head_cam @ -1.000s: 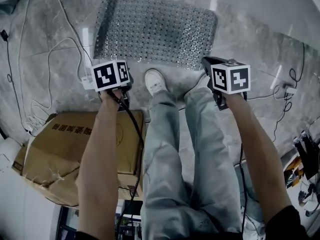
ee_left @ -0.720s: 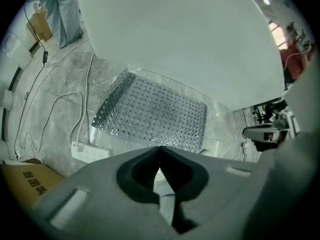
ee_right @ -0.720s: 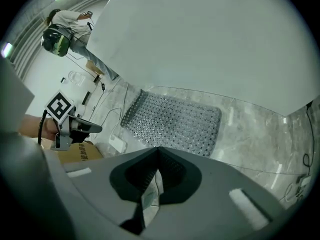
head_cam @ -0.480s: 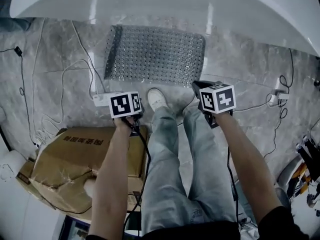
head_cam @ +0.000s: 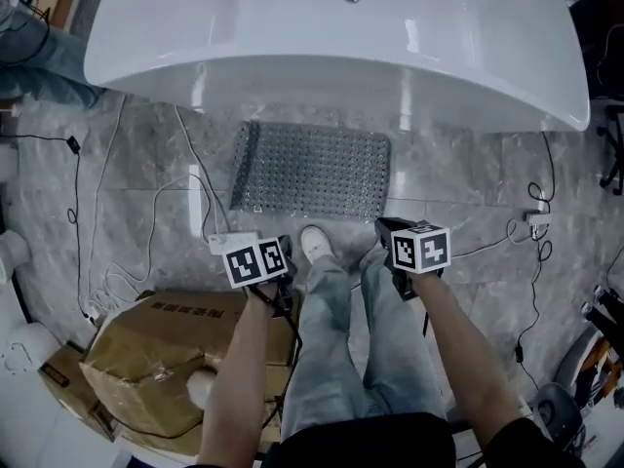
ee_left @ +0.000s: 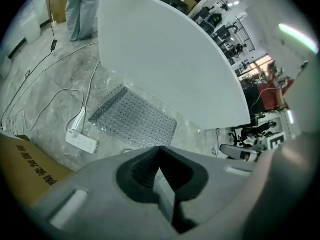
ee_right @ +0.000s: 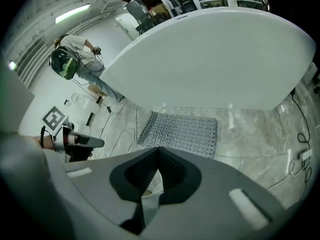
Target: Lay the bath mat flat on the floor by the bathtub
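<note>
The clear studded bath mat (head_cam: 310,171) lies flat on the marble floor, right beside the white bathtub (head_cam: 341,47). It also shows in the left gripper view as the mat (ee_left: 135,119) and in the right gripper view as the mat (ee_right: 182,131). My left gripper (head_cam: 278,261) hangs well above the floor, short of the mat's near left corner, shut and empty (ee_left: 160,150). Above the near right corner my right gripper (head_cam: 393,234) is held up, its jaws (ee_right: 159,150) meeting with nothing between them. Neither touches the mat.
My white shoe (head_cam: 314,244) stands at the mat's near edge. A cardboard box (head_cam: 156,359) sits at the near left, a power strip (head_cam: 229,243) and loose cables (head_cam: 107,213) left of the mat, another plug (head_cam: 536,220) at right. A second person (ee_right: 75,59) stands far off.
Both grippers have risen away from the floor and the mat, still shut. The view has pulled back, so the whole bathtub now shows. The mat has stayed flat in place.
</note>
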